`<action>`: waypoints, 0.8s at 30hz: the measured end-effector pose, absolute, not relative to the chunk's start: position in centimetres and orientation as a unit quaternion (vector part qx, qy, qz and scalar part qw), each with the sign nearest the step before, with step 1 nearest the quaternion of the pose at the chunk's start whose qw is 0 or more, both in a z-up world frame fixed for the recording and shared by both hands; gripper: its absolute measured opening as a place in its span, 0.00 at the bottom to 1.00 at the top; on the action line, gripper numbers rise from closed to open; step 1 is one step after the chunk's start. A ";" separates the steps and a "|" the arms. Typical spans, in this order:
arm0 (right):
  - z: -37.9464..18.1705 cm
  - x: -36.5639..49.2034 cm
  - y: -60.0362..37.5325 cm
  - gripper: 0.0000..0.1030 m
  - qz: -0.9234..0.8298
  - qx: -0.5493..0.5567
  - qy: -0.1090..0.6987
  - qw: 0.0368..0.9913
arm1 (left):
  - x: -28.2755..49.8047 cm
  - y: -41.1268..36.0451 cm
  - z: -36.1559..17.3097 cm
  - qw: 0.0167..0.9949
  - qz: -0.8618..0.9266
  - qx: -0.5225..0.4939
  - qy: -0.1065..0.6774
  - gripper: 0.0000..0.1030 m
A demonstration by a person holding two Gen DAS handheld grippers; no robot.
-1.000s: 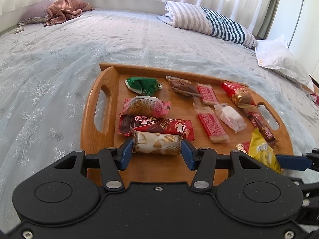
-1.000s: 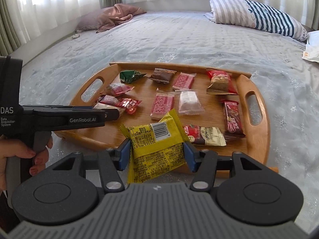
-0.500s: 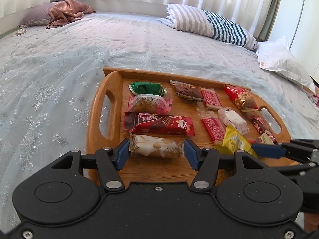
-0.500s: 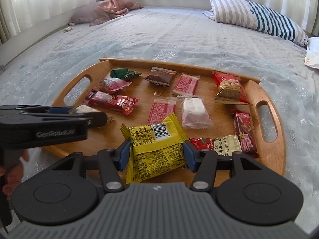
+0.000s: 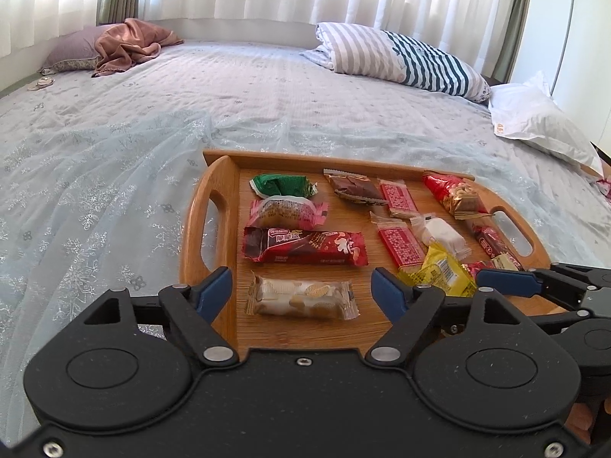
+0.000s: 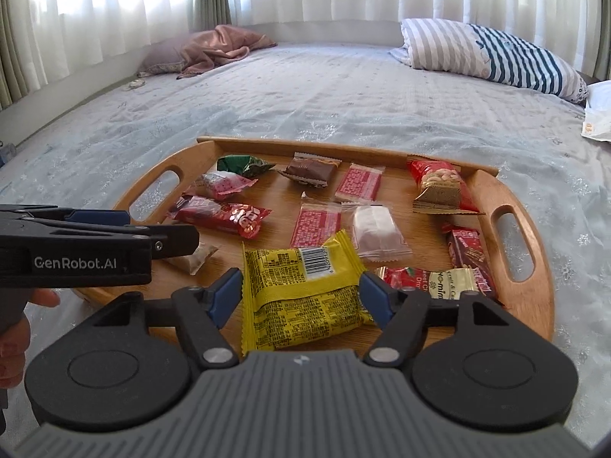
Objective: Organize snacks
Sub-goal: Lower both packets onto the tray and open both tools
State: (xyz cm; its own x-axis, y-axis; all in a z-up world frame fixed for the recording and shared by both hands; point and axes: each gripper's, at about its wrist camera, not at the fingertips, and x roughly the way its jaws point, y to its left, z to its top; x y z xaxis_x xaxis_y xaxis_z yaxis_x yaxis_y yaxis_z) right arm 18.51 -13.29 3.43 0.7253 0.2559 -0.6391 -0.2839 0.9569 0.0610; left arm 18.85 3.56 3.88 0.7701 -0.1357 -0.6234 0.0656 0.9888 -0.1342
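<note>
Both grippers hang low over the near edge of the wooden tray (image 5: pixel 198 225), and both have just been opening. Between the blue pads of my left gripper (image 5: pixel 303 291) lies the clear-wrapped biscuit pack (image 5: pixel 301 298), flat on the tray floor with a gap of bare wood on either side, so I have let it go. Just beyond it, straight ahead of that gripper, sits the long dark-red chocolate bar (image 5: pixel 305 248), then the pink-wrapped cake (image 5: pixel 286 212) and the green packet (image 5: pixel 282 185) farther out. My right gripper (image 6: pixel 301 294) stands spread around the yellow snack packet (image 6: pixel 305 290), which rests on the tray with its barcode end pointing away from me; the pads look just clear of its crimped edges, though on its right side the gap is very thin. Ahead of it are two red-patterned sachets (image 6: pixel 317 223) and a white sweet in clear wrap (image 6: pixel 376 229); to its right lies a red and cream bar (image 6: pixel 439 280). The tray sits on the pale bedspread (image 5: pixel 95 175).
</note>
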 end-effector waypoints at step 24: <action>4.8 12.5 -17.0 0.88 0.102 -0.013 0.290 0.951 | 13.1 1.5 6.0 0.944 -0.051 -0.026 0.325 0.97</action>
